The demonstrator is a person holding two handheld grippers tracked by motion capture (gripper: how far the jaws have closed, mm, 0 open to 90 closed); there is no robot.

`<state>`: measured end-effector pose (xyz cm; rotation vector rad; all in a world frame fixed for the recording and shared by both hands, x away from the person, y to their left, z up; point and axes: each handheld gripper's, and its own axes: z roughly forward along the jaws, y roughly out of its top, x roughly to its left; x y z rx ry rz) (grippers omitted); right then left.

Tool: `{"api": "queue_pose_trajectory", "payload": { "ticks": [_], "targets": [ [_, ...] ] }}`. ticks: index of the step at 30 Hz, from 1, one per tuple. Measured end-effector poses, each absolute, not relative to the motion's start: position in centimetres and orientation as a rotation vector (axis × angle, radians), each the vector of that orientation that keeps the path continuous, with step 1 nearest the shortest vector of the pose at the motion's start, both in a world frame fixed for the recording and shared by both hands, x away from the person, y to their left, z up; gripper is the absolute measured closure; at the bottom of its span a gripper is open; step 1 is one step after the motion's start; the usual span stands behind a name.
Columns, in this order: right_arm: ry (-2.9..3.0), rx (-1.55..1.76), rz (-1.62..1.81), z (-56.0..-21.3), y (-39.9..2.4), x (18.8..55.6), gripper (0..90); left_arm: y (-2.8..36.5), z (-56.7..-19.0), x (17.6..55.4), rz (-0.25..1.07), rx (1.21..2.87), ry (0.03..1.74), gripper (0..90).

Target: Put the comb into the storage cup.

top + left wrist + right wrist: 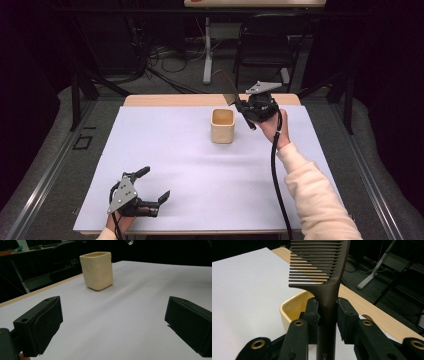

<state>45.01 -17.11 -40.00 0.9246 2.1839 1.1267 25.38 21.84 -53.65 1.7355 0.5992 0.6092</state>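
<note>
You had one obstacle on the white sheet (165, 160): the cream cup (222, 126), far-centre. Your right gripper (248, 111) w/ comb (226, 87) hung just beside its rim, little room there. Btwn your left gripper (150, 186) & the cup lay bare sheet, free passage

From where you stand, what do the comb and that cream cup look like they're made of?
The comb, clamped in the right hand-held gripper, looks like dark brown moulded plastic: smooth, semi-matte, with thin even teeth. The cream cup looks like matte ceramic, possibly soft plastic: thick rounded walls and shallow dimples on its sides; the look leaves it open.
</note>
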Motion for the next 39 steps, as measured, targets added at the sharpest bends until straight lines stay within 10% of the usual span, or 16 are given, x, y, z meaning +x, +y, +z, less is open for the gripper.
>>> {"api": "queue_pose_trajectory", "payload": {
  "ticks": [39],
  "targets": [
    [2.077, 0.908, 1.232, -39.4, -15.9, 45.8, 72.0, 21.8, -53.7, 25.4, 0.609, 1.734, 0.600, 1.9]
  ]
}}
